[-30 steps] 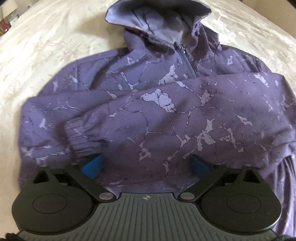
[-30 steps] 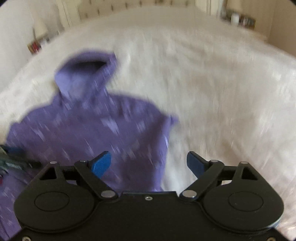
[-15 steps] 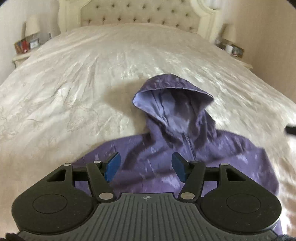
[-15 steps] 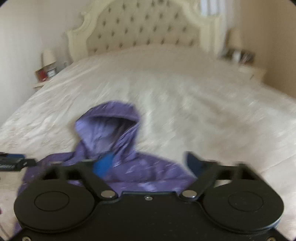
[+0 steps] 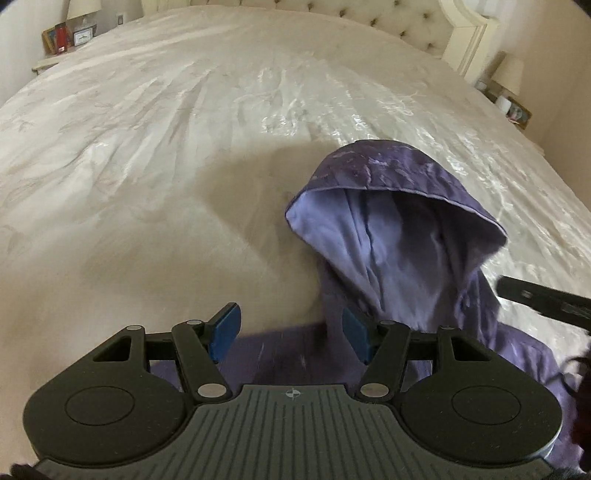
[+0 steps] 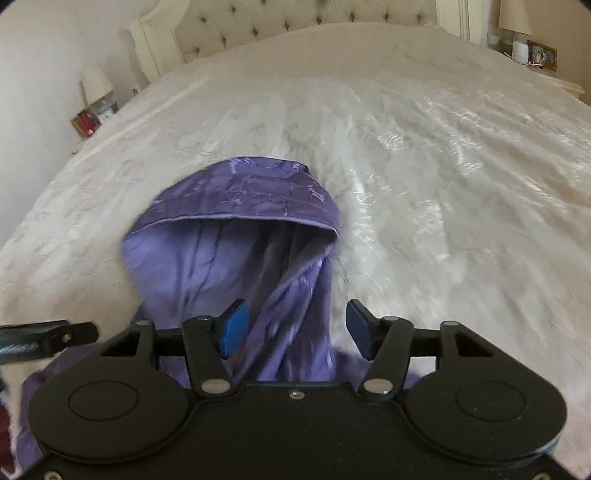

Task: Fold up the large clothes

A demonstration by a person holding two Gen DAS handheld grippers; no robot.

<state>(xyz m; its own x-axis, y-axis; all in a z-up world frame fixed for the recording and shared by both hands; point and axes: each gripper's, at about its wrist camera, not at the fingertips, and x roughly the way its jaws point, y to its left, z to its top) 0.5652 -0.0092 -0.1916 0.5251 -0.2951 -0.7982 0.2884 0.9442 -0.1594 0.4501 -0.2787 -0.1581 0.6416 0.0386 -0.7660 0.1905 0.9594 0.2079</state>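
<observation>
A purple hooded jacket with a pale cracked pattern lies on the bed, its hood pointing toward the headboard; it also shows in the right wrist view. My left gripper is open and empty, hovering over the jacket's left shoulder beside the hood. My right gripper is open and empty, over the right side of the hood's base. Each gripper's body hides most of the jacket's torso. The other gripper shows at the frame edges, the right one and the left one.
The cream bedspread stretches all around the jacket. A tufted headboard stands at the far end. Nightstands with lamps and framed pictures flank the bed, one on the left and one on the right.
Both grippers have moved up from the jacket's lower body toward the hood. The view has tilted up, so the hood and headboard now fill it. Both stay open.
</observation>
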